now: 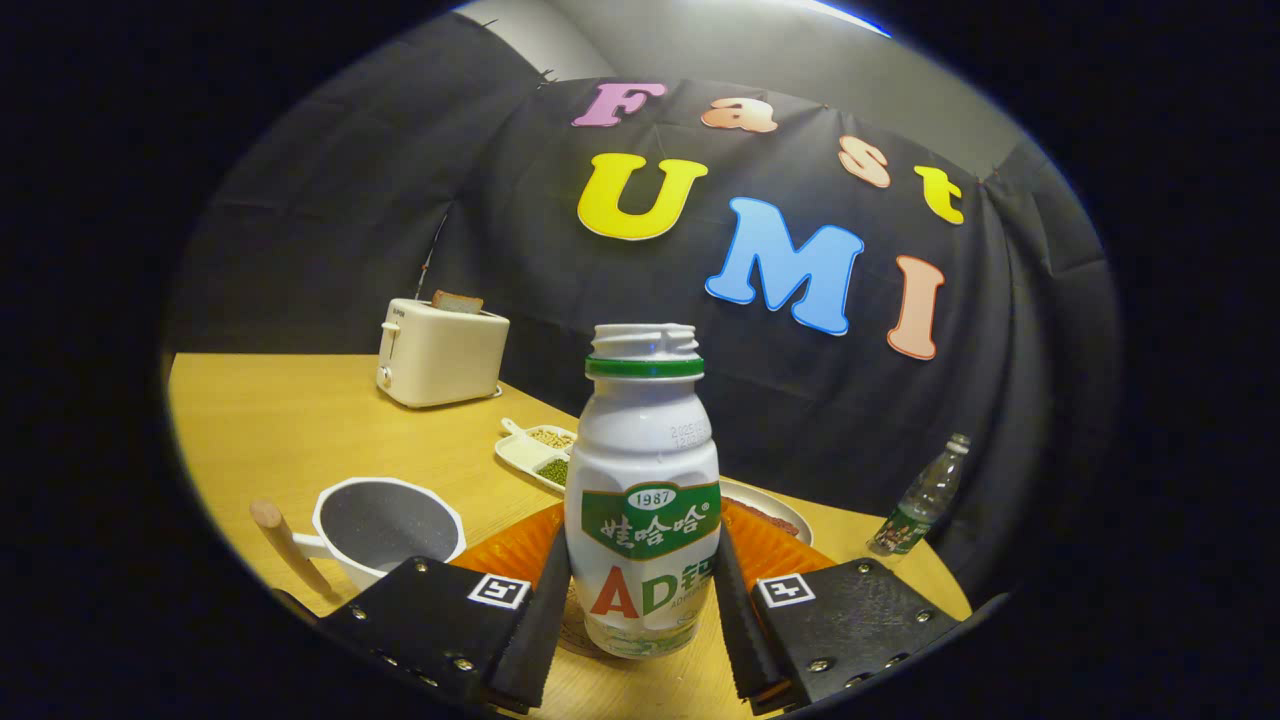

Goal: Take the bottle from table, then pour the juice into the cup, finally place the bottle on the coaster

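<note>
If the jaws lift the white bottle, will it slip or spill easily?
The white bottle looks like smooth, glossy plastic, so it may slip a little. Its cap is off, so tilting could spill. The gripper has both jaws against its lower body; being tall and narrow, it might tip if pushed.

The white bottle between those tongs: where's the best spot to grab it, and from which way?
Grip the white bottle on its broad lower body, coming in level from this side, one finger on each flank. It stands upright, and the body narrows toward the open neck, so lower gives flatter contact. The tongs already flank it there, pads at its sides.
</note>
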`<action>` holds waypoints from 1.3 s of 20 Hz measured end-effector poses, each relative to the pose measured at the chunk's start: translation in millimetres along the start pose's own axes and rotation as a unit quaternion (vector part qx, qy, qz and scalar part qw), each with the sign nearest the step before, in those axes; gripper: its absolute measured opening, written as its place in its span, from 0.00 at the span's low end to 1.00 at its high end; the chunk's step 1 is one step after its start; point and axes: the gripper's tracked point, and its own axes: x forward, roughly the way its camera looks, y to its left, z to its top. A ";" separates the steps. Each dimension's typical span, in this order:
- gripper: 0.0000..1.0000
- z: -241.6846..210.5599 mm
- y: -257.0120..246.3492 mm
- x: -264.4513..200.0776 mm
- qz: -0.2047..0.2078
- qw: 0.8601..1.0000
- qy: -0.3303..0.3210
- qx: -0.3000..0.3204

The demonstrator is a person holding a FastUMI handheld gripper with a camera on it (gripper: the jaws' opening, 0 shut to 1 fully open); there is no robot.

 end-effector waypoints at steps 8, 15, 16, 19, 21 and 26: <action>0.68 -22.3 3.2 18.5 0.022 0.995 0.015 0.095; 0.68 -19.1 3.3 18.4 0.026 0.994 0.005 0.109; 0.68 -18.1 3.8 18.0 0.025 0.994 0.003 0.108; 0.68 -22.3 4.6 19.7 0.027 0.994 0.009 0.109; 0.68 -23.5 2.6 17.5 0.023 0.992 0.001 0.126; 0.68 -23.9 1.9 17.8 0.018 0.989 -0.015 0.145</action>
